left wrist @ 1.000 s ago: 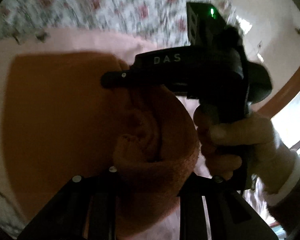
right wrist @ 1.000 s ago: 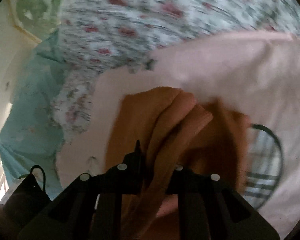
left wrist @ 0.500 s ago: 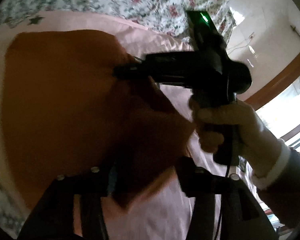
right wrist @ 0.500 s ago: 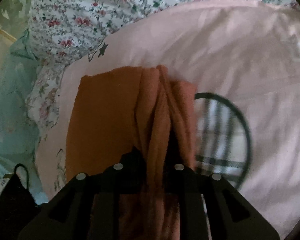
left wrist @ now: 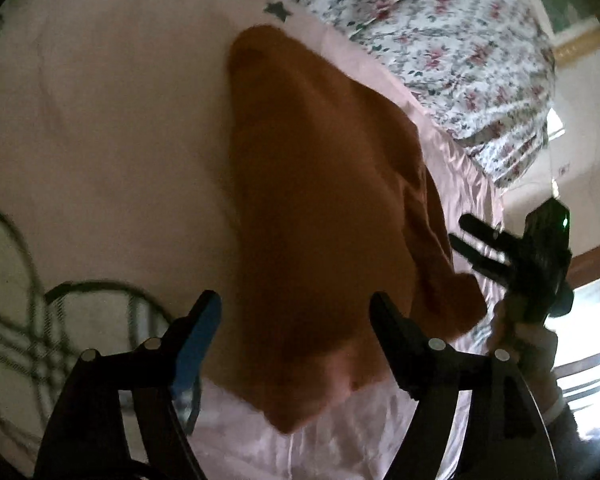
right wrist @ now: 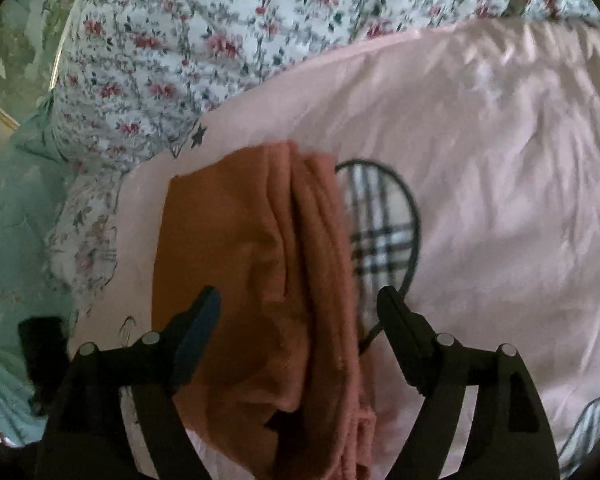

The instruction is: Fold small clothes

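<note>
Both tongs, left [left wrist: 294, 312] and right [right wrist: 298, 306], gape over the folded orange garment [right wrist: 260, 280], its near end cut off.

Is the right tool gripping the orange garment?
No: the right tool is open, its fingers spread apart above the orange garment.
</note>
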The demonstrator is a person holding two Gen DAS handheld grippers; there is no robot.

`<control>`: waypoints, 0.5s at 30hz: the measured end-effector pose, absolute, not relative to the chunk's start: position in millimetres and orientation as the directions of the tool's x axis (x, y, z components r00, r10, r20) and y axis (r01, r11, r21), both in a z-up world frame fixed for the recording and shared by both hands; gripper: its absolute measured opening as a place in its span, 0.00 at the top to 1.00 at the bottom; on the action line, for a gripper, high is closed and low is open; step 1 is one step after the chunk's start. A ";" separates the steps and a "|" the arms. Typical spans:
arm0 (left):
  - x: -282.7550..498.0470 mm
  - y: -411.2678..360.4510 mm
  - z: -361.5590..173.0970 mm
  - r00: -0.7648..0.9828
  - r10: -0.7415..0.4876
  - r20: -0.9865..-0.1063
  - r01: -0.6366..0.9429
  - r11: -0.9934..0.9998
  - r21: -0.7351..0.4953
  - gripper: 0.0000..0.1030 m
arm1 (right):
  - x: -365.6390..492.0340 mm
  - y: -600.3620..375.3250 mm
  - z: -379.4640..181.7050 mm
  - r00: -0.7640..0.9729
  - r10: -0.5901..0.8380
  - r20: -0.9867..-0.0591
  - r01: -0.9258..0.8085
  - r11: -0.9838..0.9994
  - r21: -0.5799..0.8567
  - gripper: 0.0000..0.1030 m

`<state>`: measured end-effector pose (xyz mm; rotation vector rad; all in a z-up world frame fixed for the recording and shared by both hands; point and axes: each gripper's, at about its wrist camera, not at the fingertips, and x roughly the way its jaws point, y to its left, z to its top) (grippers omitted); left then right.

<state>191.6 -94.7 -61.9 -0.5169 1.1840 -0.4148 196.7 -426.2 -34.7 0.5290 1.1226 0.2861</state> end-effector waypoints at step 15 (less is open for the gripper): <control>251.6 -121.1 -95.3 0.285 -0.627 -0.725 0.052 0.765 -0.642 0.71 | 226.3 -398.4 -87.1 0.223 0.585 -0.780 0.029 0.796 0.605 0.70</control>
